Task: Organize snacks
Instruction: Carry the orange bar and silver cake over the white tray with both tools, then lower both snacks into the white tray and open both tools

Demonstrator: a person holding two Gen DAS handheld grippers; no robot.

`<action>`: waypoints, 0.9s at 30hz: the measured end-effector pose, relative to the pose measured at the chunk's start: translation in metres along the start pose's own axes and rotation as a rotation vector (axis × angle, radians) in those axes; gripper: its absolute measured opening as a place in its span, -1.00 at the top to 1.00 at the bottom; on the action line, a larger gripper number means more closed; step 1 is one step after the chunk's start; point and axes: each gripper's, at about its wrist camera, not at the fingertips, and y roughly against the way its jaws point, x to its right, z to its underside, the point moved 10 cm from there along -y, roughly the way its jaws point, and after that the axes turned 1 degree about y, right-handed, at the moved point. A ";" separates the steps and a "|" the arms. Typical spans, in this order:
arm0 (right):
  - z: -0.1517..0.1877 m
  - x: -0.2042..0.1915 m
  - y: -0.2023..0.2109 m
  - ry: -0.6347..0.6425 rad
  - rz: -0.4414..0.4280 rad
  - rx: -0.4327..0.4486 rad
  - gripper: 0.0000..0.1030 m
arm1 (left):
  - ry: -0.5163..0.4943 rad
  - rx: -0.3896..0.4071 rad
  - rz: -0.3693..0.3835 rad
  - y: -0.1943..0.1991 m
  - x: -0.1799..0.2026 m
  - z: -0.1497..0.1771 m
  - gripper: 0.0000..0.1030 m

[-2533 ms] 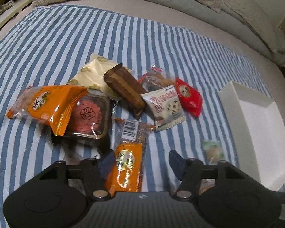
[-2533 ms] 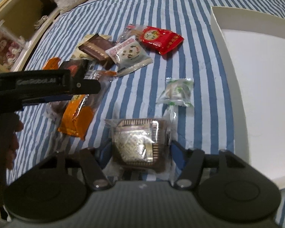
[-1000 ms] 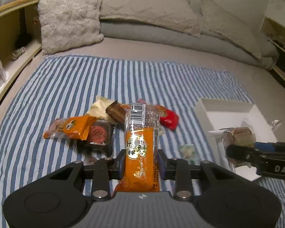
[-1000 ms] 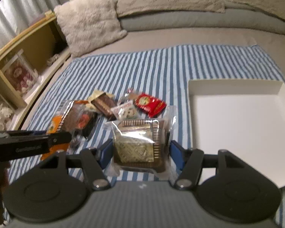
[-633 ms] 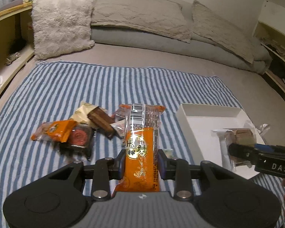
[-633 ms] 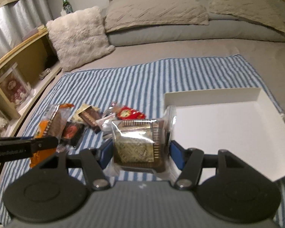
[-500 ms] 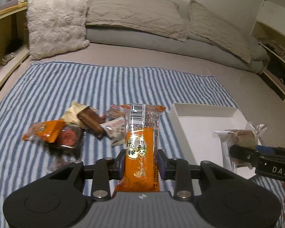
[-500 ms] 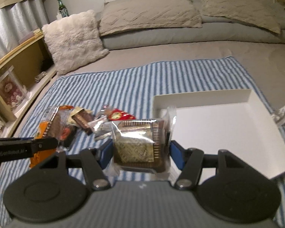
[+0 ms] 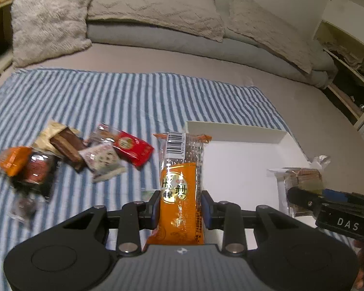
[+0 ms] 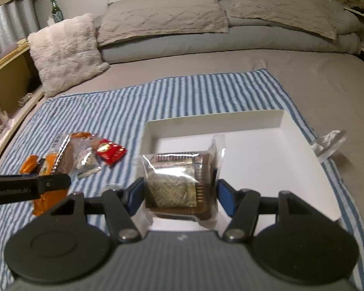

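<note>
My left gripper (image 9: pixel 180 206) is shut on a long orange snack bar (image 9: pixel 182 184), held upright above the blanket by the left edge of the white box (image 9: pixel 242 169). My right gripper (image 10: pixel 178 194) is shut on a clear-wrapped brown pastry tray (image 10: pixel 179 184), held over the near left part of the white box (image 10: pixel 254 160). The right gripper also shows in the left wrist view (image 9: pixel 327 201), over the box's right side. A pile of snack packets (image 9: pixel 85 152) lies on the striped blanket to the left.
A blue-striped blanket (image 9: pixel 133 101) covers the bed. Pillows (image 9: pixel 155 4) line the far side, and a fluffy cushion (image 10: pixel 65 51) sits far left. A crumpled clear wrapper (image 10: pixel 330 143) lies right of the box. Shelving runs along the left edge.
Both grippers have moved right toward the white box with their snacks in hold. The snack pile has slid left in both views.
</note>
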 end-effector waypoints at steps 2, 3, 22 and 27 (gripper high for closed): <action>0.001 0.007 -0.001 -0.003 0.007 -0.003 -0.33 | 0.016 -0.011 0.018 -0.007 0.007 0.002 0.31; 0.002 0.010 -0.003 -0.005 0.011 -0.005 -0.33 | 0.024 -0.017 0.027 -0.010 0.011 0.003 0.31; 0.007 0.037 -0.033 -0.018 0.053 -0.089 -0.33 | 0.264 -0.131 0.176 -0.073 0.058 0.025 0.30; 0.007 0.036 -0.041 -0.010 0.054 -0.110 -0.33 | 0.271 -0.144 0.192 -0.078 0.061 0.025 0.26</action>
